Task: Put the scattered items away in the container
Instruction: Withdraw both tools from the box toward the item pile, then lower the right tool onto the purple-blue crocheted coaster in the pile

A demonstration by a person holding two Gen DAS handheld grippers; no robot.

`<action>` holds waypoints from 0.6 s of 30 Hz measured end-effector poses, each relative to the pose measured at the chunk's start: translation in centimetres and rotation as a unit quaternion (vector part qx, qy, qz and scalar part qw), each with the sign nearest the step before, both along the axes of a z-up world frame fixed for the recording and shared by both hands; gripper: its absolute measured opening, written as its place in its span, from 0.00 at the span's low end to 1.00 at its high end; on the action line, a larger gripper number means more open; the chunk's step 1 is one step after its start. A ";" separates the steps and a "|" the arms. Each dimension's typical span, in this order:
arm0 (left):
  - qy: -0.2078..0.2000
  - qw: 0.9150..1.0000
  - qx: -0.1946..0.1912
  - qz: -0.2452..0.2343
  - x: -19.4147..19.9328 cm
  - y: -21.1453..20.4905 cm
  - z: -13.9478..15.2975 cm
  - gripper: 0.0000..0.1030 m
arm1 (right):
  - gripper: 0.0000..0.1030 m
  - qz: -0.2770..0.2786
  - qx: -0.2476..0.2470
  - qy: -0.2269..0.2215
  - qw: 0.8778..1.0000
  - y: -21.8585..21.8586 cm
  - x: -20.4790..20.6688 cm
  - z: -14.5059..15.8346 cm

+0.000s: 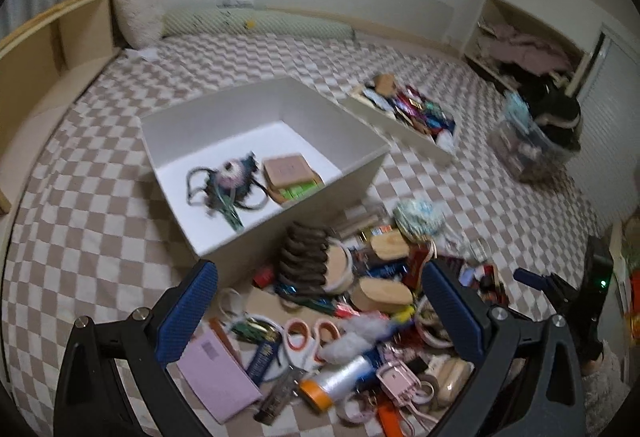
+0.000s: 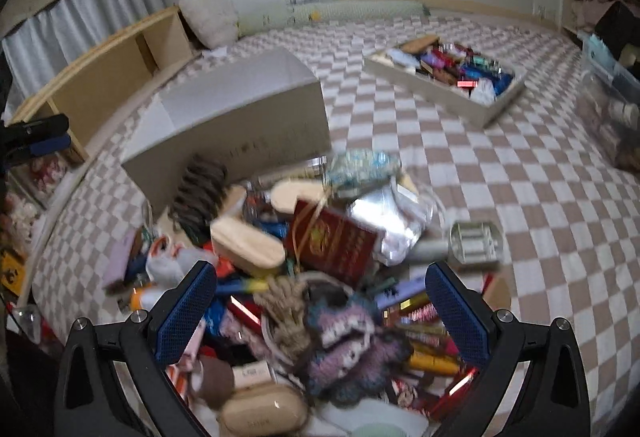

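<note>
A white open box stands on the checkered bed; it holds a tangle of dark hair ties with a pink scrunchie and a pink-lidded case. In front of it lies a pile of scattered items: a brown claw clip, wooden brushes, tape rolls, a lilac card. My left gripper is open and empty above the pile. In the right wrist view the box shows side-on. My right gripper is open and empty over a knitted purple piece and a red booklet.
A shallow white tray full of small colourful items sits right of the box, also in the right wrist view. A clear bin of clothes stands far right. A wooden shelf and a fluffy pillow line the bed's left edge.
</note>
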State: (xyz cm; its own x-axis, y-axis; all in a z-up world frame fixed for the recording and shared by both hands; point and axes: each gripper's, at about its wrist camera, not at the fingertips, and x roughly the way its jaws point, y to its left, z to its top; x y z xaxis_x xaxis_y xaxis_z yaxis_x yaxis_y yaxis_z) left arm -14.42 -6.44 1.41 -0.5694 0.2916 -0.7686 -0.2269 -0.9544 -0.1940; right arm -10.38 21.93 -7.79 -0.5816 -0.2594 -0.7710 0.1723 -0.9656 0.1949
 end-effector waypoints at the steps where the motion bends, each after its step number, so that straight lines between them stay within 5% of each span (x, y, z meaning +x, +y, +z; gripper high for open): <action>1: -0.009 1.000 -0.001 -0.007 0.0 0.4 -0.4 1.00 | 1.00 0.000 -0.002 -0.008 1.000 0.2 0.2 -0.3; 10: -0.057 0.998 -0.004 -0.030 0.2 2.4 -2.6 1.00 | 0.99 -0.009 -0.026 -0.067 0.997 1.6 1.7 -4.2; 15: -0.087 0.996 0.006 -0.032 0.0 2.9 -3.9 1.00 | 0.75 0.004 -0.009 -0.080 0.997 1.1 2.1 -5.3; 18: -0.107 0.994 0.010 -0.030 -0.3 3.1 -4.8 1.00 | 0.74 0.008 -0.010 -0.089 0.996 0.9 1.9 -6.1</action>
State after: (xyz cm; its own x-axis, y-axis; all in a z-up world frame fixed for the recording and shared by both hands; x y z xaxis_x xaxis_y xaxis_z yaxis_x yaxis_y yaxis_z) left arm -14.69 -3.30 -3.43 -0.3738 0.3370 -0.8641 -0.2352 -0.9357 -0.2631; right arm -8.43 22.86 -13.87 -0.4318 -0.2831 -0.8564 0.1488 -0.9588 0.2420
